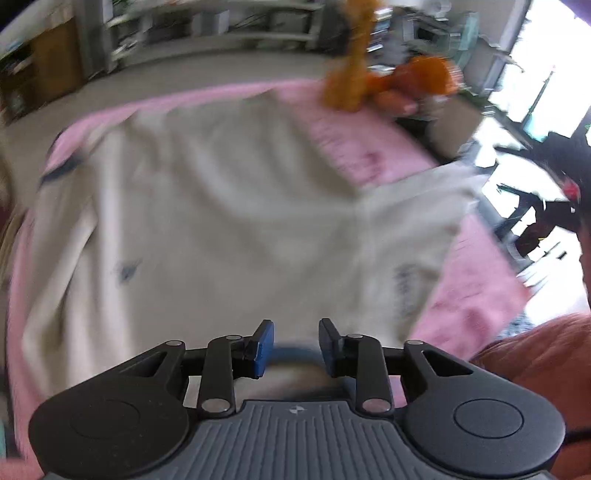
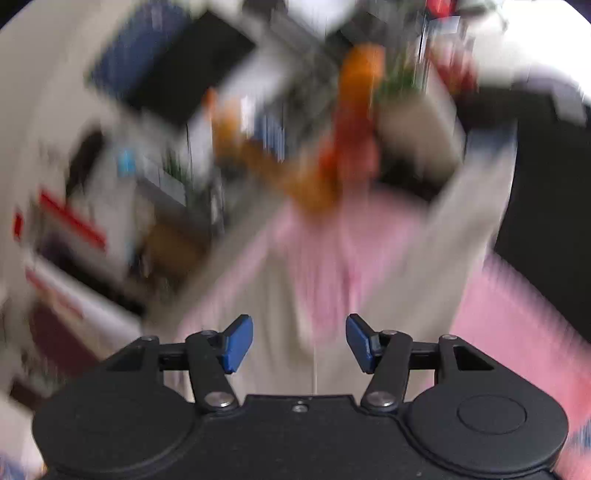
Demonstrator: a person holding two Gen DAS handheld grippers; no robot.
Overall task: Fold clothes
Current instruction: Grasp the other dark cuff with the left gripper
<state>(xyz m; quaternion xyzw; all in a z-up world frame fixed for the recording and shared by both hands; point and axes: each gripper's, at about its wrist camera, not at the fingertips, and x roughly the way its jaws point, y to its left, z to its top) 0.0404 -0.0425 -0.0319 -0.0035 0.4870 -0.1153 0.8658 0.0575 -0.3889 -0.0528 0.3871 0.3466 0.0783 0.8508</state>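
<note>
A cream shirt (image 1: 221, 221) with small dark prints lies spread over a pink sheet (image 1: 332, 122); the picture is blurred. My left gripper (image 1: 296, 343) hovers over the shirt's near edge. Its blue pads stand a little apart, and a blue-trimmed edge of cloth (image 1: 291, 352) shows in the gap without being pinched. In the right wrist view, my right gripper (image 2: 300, 341) is open wide with nothing between its pads. Under and beyond it lies cream cloth (image 2: 280, 295), and a long cream strip (image 2: 461, 240) runs up to the right over the pink sheet (image 2: 517, 295).
Orange plush toys (image 1: 354, 66) sit at the far corner of the sheet and appear as an orange blur (image 2: 354, 122) in the right wrist view. Shelving (image 1: 221, 26) lines the back wall. A person's orange sleeve (image 1: 535, 362) is at the lower right, with windows beyond.
</note>
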